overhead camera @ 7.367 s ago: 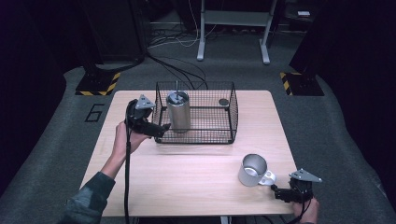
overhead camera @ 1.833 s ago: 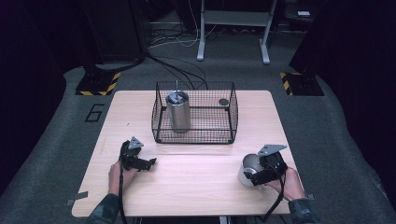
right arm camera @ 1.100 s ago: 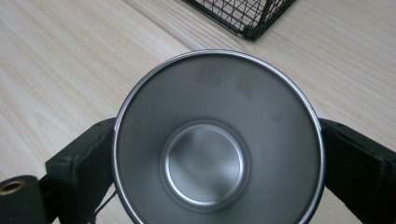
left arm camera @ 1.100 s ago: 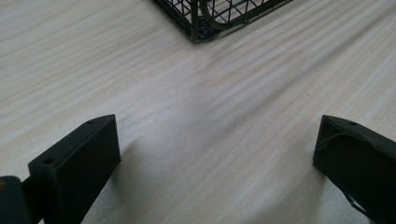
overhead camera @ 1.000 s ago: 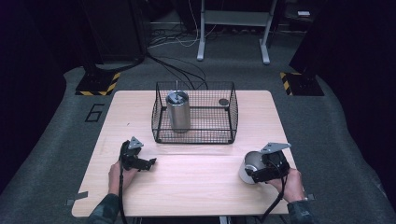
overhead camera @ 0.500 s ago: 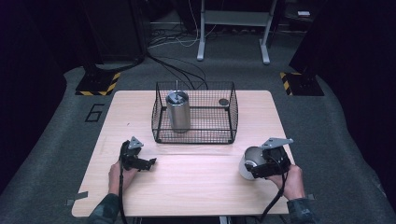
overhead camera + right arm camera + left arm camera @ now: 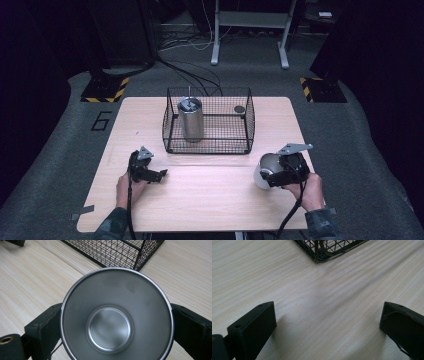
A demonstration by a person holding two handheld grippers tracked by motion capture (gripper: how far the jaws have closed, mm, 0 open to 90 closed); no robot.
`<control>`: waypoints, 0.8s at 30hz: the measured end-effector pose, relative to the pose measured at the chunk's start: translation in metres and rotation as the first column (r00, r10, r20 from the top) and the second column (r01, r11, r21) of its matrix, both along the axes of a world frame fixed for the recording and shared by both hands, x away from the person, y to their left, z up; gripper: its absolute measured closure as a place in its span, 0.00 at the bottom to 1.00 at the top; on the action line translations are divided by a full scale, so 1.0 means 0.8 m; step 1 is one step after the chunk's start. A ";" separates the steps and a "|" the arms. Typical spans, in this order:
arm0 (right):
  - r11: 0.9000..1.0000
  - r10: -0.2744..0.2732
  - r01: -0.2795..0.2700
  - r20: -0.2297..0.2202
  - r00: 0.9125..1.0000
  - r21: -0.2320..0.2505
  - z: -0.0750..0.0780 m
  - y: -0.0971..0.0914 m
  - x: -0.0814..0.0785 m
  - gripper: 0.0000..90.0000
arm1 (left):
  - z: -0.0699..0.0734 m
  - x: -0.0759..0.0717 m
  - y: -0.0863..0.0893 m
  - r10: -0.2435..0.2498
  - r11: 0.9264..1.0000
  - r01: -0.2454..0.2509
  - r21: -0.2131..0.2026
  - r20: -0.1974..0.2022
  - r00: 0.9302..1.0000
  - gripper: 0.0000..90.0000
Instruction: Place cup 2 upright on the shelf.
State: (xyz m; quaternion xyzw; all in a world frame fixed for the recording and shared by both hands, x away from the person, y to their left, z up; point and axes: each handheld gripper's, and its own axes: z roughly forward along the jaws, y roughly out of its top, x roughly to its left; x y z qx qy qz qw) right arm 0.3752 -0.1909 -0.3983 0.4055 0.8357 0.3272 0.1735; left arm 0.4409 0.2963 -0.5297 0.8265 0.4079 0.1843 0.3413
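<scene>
My right gripper [image 7: 272, 176] clamps a steel cup [image 7: 265, 169] lying on its side at the near right part of the wooden table [image 7: 210, 200], one black jaw pressed against each flank of the cup. From the high view I see the cup as a pale rounded shape poking out left of my gripper, with the grey three-cornered plate above it; the right gripper view instead looks straight into the cup's [image 7: 116, 317] mouth, showing a thin bright rim, a brushed, faintly smudged inner wall and a flat round bottom. The cup's outside is hidden there, and its lower edge is cut off by the frame. Beyond its rim stands a corner of the black wire basket [image 7: 117, 252], a fine square mesh. The high view shows what the gripper views cannot: inside the basket [image 7: 209, 145], well ahead of both my grippers, stands an upright steel tumbler [image 7: 191, 120] with a lid, and a small dark round thing [image 7: 239, 109] sits at the far right corner, too small to identify. My left gripper [image 7: 161, 175] rests low at the near left of the table, jaws spread wide with nothing between them; its own view shows bare light wood grain between its jaws [image 7: 328, 322] and a basket corner [image 7: 322, 252] ahead.
</scene>
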 end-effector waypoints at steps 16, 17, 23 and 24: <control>1.000 0.017 -0.017 0.006 1.000 0.013 0.017 0.018 0.012 0.06 | 0.000 0.000 0.000 0.000 1.000 0.000 0.000 -0.001 1.000 0.00; 1.000 0.022 -0.023 0.008 1.000 0.015 0.018 0.020 0.013 0.06 | 0.000 0.000 0.000 0.000 1.000 0.000 -0.001 -0.002 1.000 0.00; 0.999 0.030 -0.030 0.007 1.000 0.018 0.027 0.029 0.019 0.06 | 0.000 0.000 0.000 0.000 1.000 0.000 -0.001 -0.002 1.000 0.00; 0.999 0.030 -0.030 0.005 1.000 0.022 0.028 0.031 0.020 0.06 | 0.000 0.000 0.000 0.004 1.000 -0.004 -0.007 -0.001 1.000 0.00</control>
